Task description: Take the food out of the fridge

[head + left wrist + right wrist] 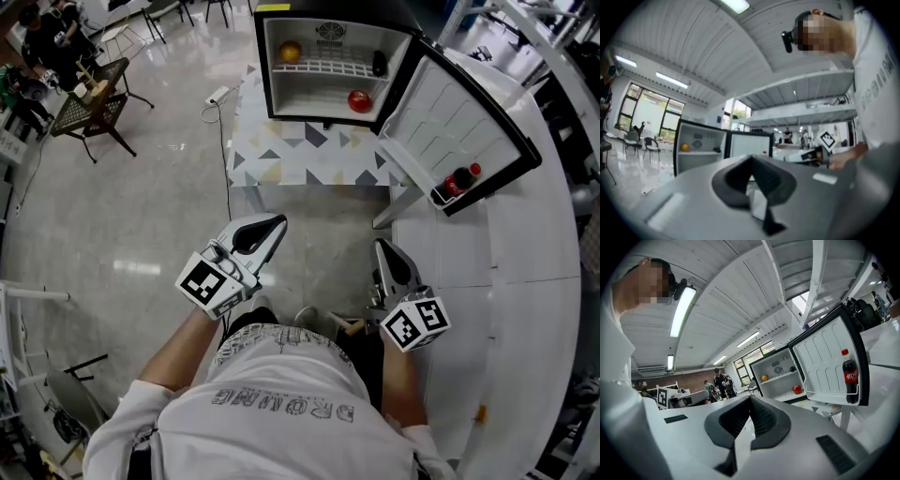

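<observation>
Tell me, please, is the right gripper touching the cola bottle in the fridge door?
Apart: the head view shows the right gripper well short of the cola bottle.

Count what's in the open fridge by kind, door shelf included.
Orange fruit, upper shelf: 1
Red fruit, bottom: 1
Small dark item, upper shelf, kind unclear: 1
Cola bottle, door shelf: 1
Total: 4
</observation>
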